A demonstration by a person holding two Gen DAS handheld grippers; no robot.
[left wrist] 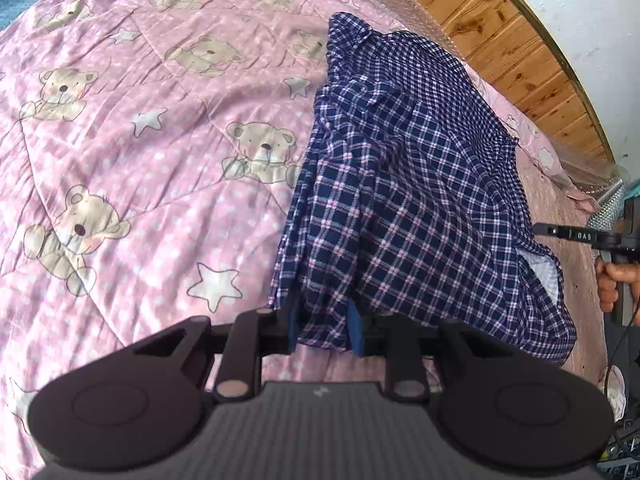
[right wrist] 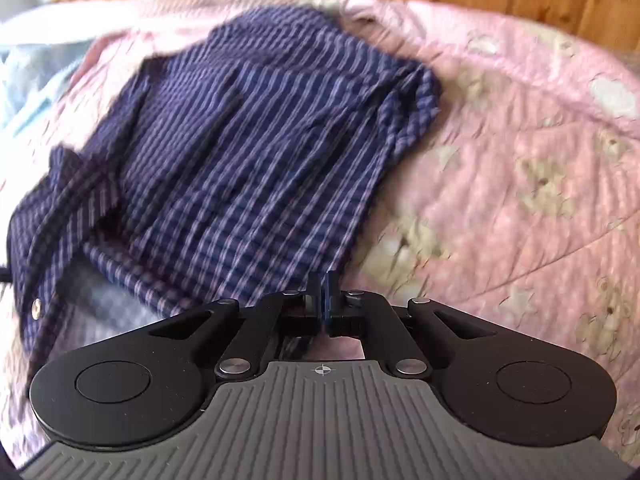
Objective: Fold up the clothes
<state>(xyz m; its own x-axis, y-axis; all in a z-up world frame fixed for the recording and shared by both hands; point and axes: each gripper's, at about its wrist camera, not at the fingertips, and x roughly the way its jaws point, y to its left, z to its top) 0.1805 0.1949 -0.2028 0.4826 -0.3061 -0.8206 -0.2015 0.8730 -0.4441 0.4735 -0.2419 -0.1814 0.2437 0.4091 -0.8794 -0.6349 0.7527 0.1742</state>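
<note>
Pink quilted bedspread (left wrist: 120,168), printed with teddy bears and white stars, covering the whole work surface. Wood-panelled wall (left wrist: 516,52) behind the bed, white wall above it. Strip of bubble wrap (left wrist: 400,4) along the far edge of the quilt.

Navy plaid shirt (left wrist: 408,184), button-front, lying rumpled on the quilt toward the wood wall, partly folded over, pale inside showing at one opening. No containers seen.

Left gripper (left wrist: 326,332), at the near hem of the shirt, jaws a little apart, a bunch of plaid cloth between the blue pads; pressing on it or not, cannot tell.

Right gripper (right wrist: 322,300), at the near edge of the shirt, jaws brought together, blue pads nearly meeting; whether cloth is pinched between them cannot be told, view blurred. Hand (left wrist: 612,280) on its handle at the right edge of the left wrist view.
</note>
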